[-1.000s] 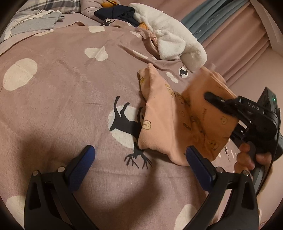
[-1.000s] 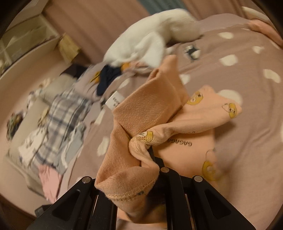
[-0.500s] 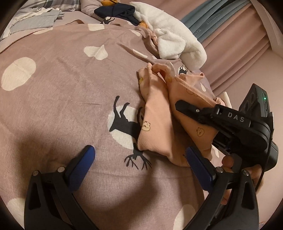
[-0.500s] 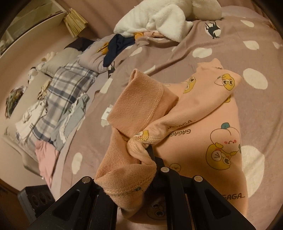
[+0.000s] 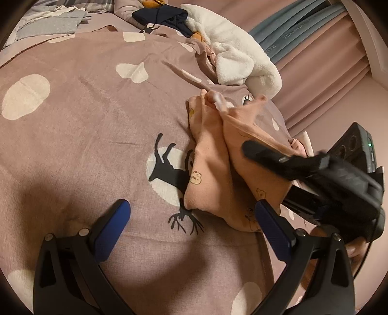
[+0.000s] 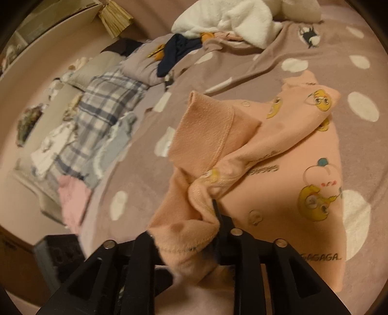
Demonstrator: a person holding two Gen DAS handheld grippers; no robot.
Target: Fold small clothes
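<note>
My left gripper (image 5: 191,221) hangs over the bedspread (image 5: 80,135) with its blue-padded fingers (image 5: 111,225) spread wide and nothing between them. I judge it is parked there so it can come in on the near hem once the fold lands. Just ahead of it and to its right lies the peach child's top (image 5: 208,179), partly flat on the spread over the printed deer (image 5: 169,167).

Further right, my right gripper (image 6: 214,218) is clamped on a bunched hem of that same top (image 6: 303,150). The jaws are together with cloth pinched between them, and a ribbed cuff (image 6: 206,128) stands up just ahead of the tips. I hold it by the edge so the loose half can be carried across the flat half.

Beyond both tools, at the far side of the bed, sit a white fleece (image 5: 242,58) and a navy garment (image 5: 162,17). A plaid cloth (image 6: 106,104) lies off to the right gripper's left.

Compared with a second ago, the lifted half has dropped from high above the bed to a low drape. More of the printed front lies spread beneath the right tool. The left gripper has not shifted.
</note>
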